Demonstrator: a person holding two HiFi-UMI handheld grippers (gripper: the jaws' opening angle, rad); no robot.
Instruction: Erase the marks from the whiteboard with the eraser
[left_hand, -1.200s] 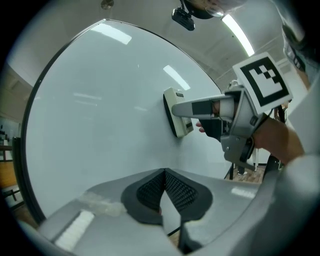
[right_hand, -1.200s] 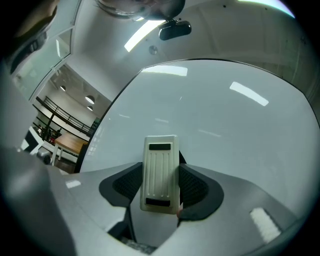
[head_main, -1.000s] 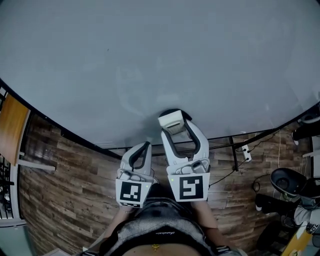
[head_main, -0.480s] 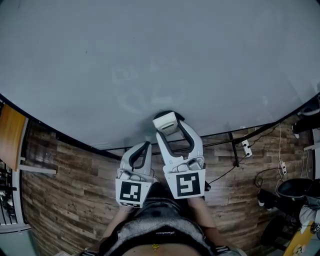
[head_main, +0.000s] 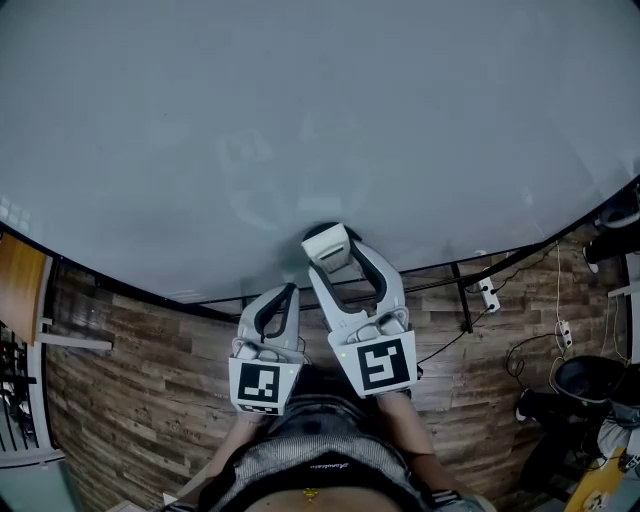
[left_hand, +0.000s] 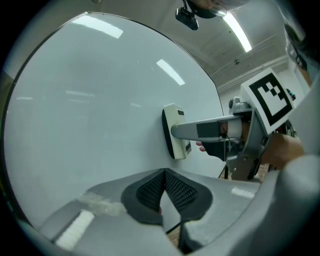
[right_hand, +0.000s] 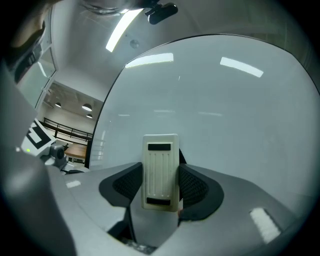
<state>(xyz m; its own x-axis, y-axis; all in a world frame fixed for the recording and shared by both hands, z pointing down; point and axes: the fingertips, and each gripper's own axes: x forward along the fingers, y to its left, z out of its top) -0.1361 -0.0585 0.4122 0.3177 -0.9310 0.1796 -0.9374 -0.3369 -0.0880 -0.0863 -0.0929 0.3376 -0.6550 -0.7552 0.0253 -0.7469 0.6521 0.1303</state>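
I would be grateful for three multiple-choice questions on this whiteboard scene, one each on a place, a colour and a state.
1. Where is the cream rectangular eraser?
A. Lying on a desk
B. Pressed against the large white whiteboard
C. Hanging from a hook

2. What colour is the plank floor?
A. Brown
B. Green
C. White

3. How does the left gripper stand?
A. Wide open
B. Shut on a marker
C. Shut, with nothing between

Answers:
1 B: the left gripper view shows the right gripper holding it flat to the board.
2 A: the head view shows wood-brown planks.
3 C: its pads meet with nothing between them.
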